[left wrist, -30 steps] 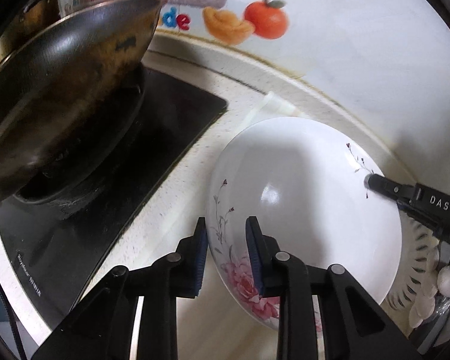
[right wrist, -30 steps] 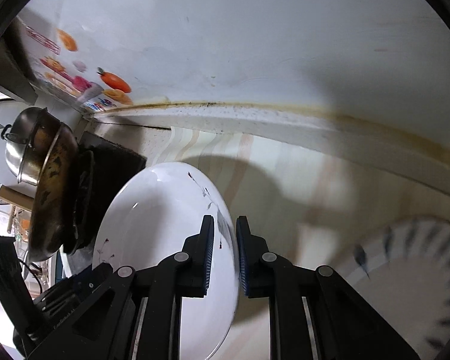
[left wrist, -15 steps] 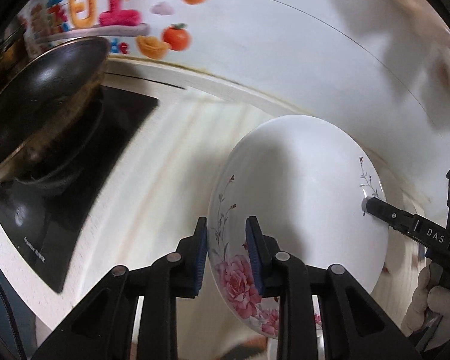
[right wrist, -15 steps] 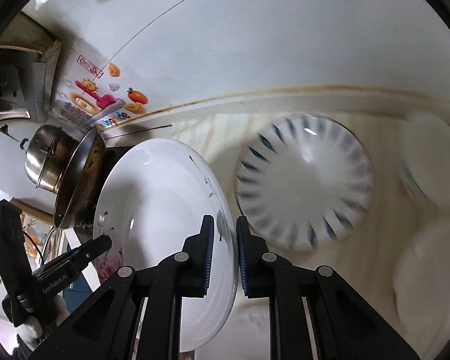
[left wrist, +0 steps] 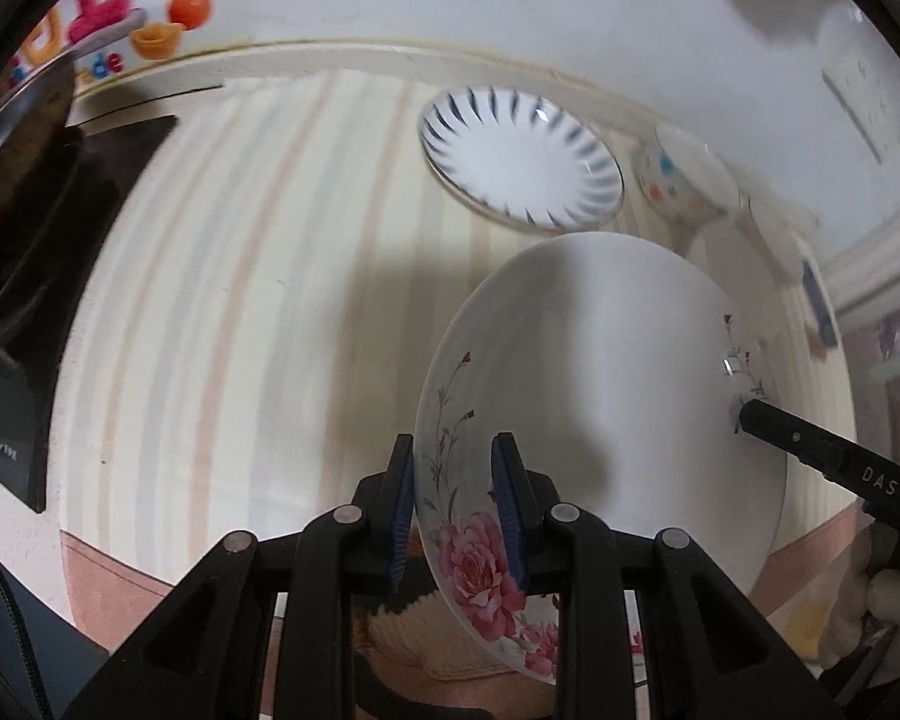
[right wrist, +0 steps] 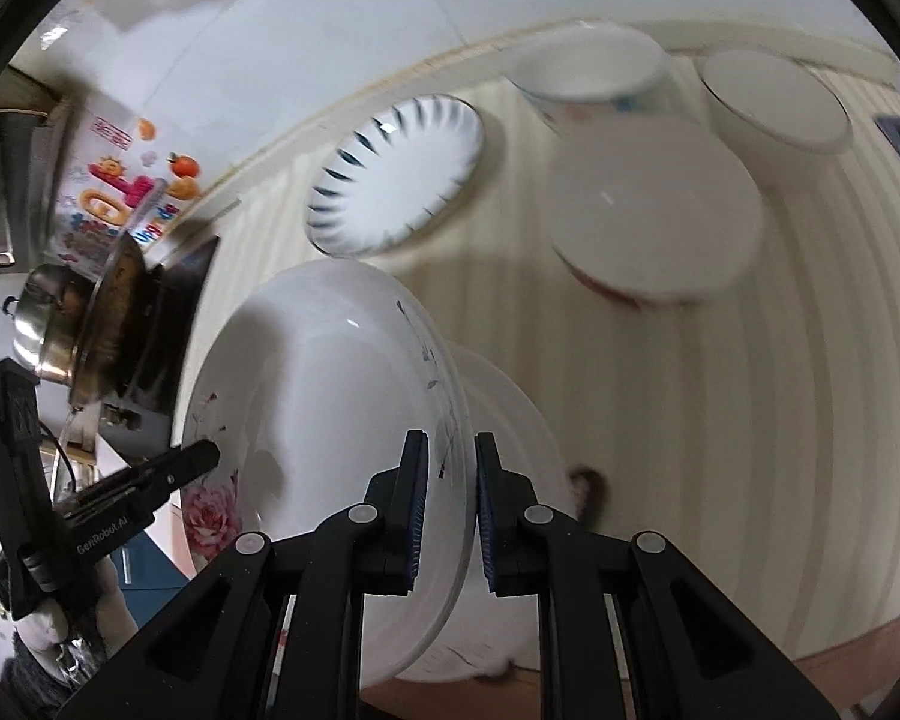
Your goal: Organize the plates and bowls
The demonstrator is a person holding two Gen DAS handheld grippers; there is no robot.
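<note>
A large white plate with pink flowers (left wrist: 600, 396) (right wrist: 318, 384) hangs in the air between both grippers, tilted. My left gripper (left wrist: 453, 504) is shut on its near flowered rim. My right gripper (right wrist: 450, 504) is shut on the opposite rim, and its finger also shows in the left wrist view at the plate's right edge. Beyond lies a white plate with blue radial strokes (left wrist: 519, 165) (right wrist: 393, 174) on the striped cloth. Three bowls stand to its right: a white one with a red foot (right wrist: 654, 216), a spotted one (right wrist: 594, 78) (left wrist: 678, 180) and a plain white one (right wrist: 774, 102).
The counter is covered by a cream striped cloth (left wrist: 240, 300). At the left is a black hob (left wrist: 60, 276) with a dark wok (right wrist: 120, 312) and a steel pot (right wrist: 42, 324). A white wall with fruit stickers (left wrist: 150, 18) runs behind. A gloved hand (right wrist: 66, 618) holds the left gripper.
Both grippers carried the flowered plate to the right, away from the hob and over the striped cloth. The blue-stroked plate and the bowls came into view.
</note>
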